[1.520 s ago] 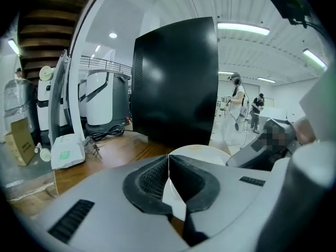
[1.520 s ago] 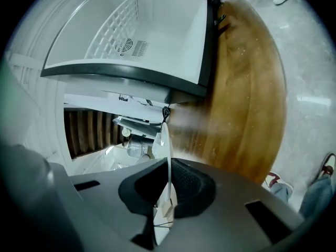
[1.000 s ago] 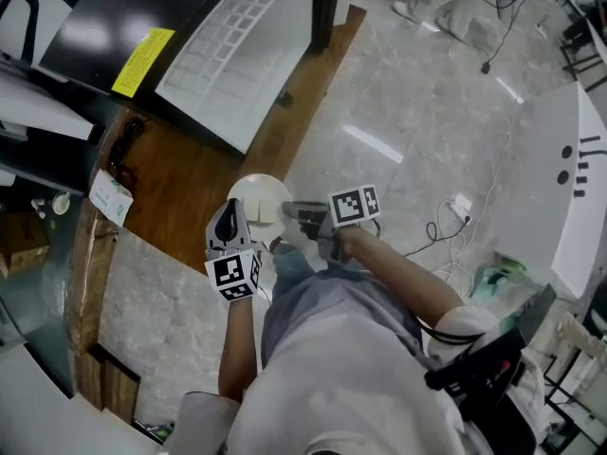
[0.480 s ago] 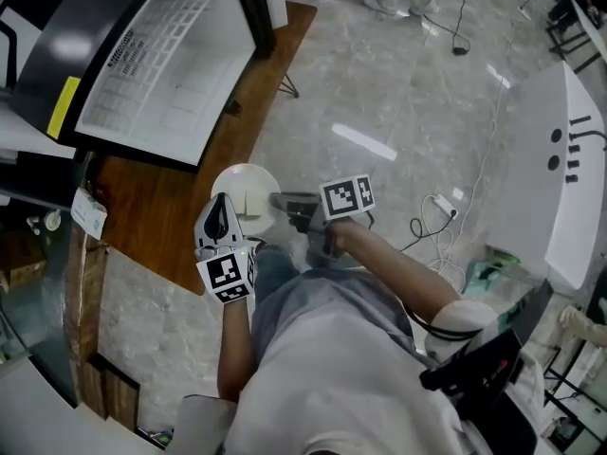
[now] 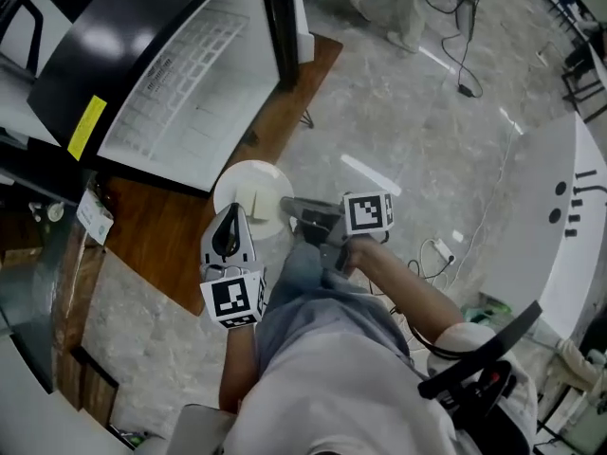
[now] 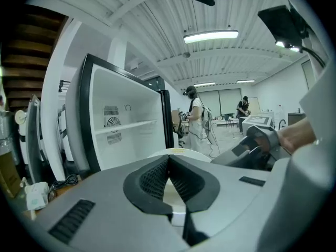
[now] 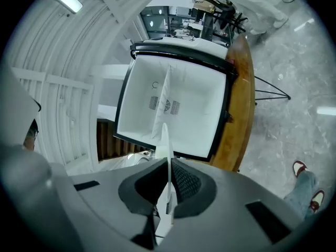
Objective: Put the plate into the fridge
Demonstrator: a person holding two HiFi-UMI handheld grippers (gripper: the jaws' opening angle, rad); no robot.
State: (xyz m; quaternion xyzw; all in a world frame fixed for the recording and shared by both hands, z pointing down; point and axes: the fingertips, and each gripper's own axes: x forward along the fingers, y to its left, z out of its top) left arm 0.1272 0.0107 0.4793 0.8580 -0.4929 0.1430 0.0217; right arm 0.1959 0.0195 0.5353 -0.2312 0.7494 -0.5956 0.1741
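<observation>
A white plate (image 5: pixel 250 190) is held flat in front of the open fridge (image 5: pixel 186 91), just off its lower edge. My left gripper (image 5: pixel 232 218) is shut on the plate's near rim, and my right gripper (image 5: pixel 286 208) is shut on its right rim. In the left gripper view the plate (image 6: pixel 180 153) shows beyond the shut left gripper (image 6: pixel 168 161), with the fridge's white shelf (image 6: pixel 125 125) ahead on the left. The right gripper view has the plate (image 7: pixel 164 136) edge-on in the right gripper (image 7: pixel 168 165), facing the fridge's white inside (image 7: pixel 178 105).
The fridge stands on a wooden platform (image 5: pixel 167 224) above a grey marble floor (image 5: pixel 408 112). Its open door's black edge (image 5: pixel 277 22) juts out at the top. Cables (image 5: pixel 442 246) lie on the floor to the right, by a white curved counter (image 5: pixel 560 207). People (image 6: pixel 198 118) stand far off.
Both grippers, still shut on the plate, have come closer to the fridge opening. The fridge now fills more of the head view's upper left.
</observation>
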